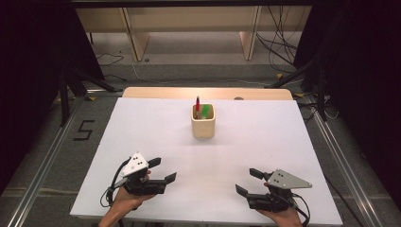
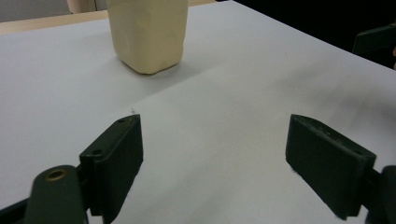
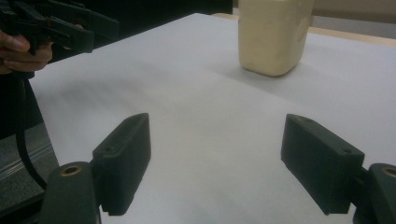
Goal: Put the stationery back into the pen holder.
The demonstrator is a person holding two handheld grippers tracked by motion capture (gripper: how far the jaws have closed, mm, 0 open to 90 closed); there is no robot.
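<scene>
High view: cream cup (image 1: 203,124) on white table (image 1: 142,127), unobstructed.

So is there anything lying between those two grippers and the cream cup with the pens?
Nothing visible. Bare white table lies between the left gripper, the right gripper and the cup; both grippers are open and empty.

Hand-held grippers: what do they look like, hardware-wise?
Both match. The left hand-held gripper and right hand-held gripper have black bodies, two blocky black jaws with flat pads, brass-coloured pivot bushings, and a grey three-cornered plate with small dark holes on top. A black cable trails from each. No sleeves visible.
</scene>
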